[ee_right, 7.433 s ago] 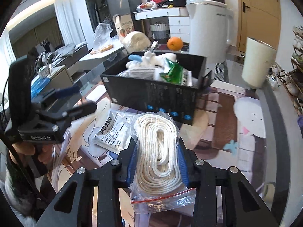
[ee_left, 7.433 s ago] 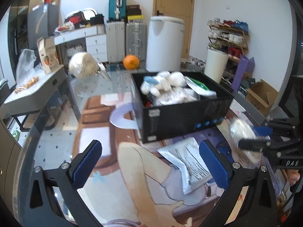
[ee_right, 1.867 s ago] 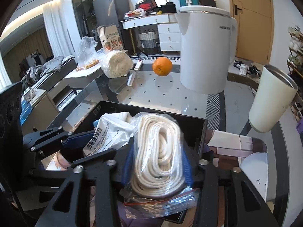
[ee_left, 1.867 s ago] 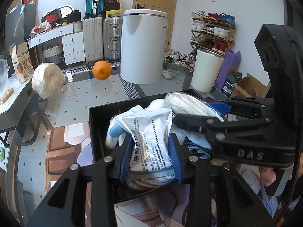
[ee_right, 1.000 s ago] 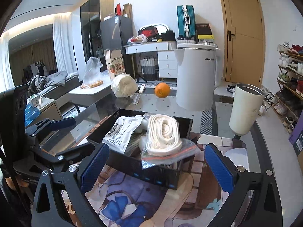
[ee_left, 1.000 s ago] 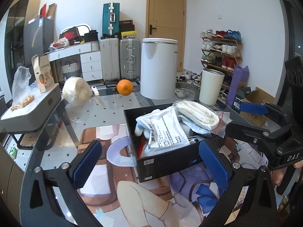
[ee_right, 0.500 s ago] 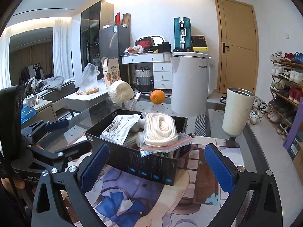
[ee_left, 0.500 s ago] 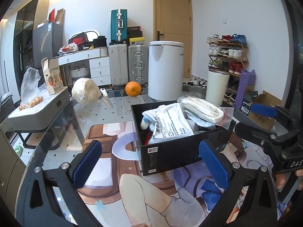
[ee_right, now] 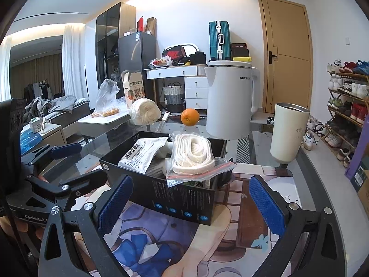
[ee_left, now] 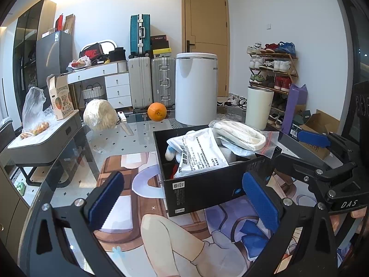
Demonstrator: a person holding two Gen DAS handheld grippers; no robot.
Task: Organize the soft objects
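Observation:
A black box [ee_left: 207, 187] stands on the printed mat, full of soft things. On top lie a white printed pouch [ee_left: 198, 154] and a zip bag of white rope [ee_left: 239, 133]. The same box [ee_right: 161, 196], pouch [ee_right: 140, 154] and rope bag [ee_right: 191, 154] show in the right wrist view. My left gripper [ee_left: 184, 198] is open and empty, held back in front of the box. My right gripper [ee_right: 191, 203] is open and empty, also in front of the box. Each gripper shows in the other's view, the right gripper [ee_left: 322, 161] at right and the left gripper [ee_right: 57, 168] at left.
The glass table [ee_left: 115, 143] carries an orange [ee_left: 157, 112], a white yarn ball [ee_left: 100, 115], a knife [ee_left: 124, 124], a big white canister [ee_left: 196, 87] and a cream tumbler [ee_left: 259, 106]. A grey side table [ee_left: 41, 143] stands at left. Suitcases and a shoe rack line the walls.
Both grippers let go of the pouch and the rope bag in the box, opened, and drew back and up. Over the last half second they moved only slightly further away.

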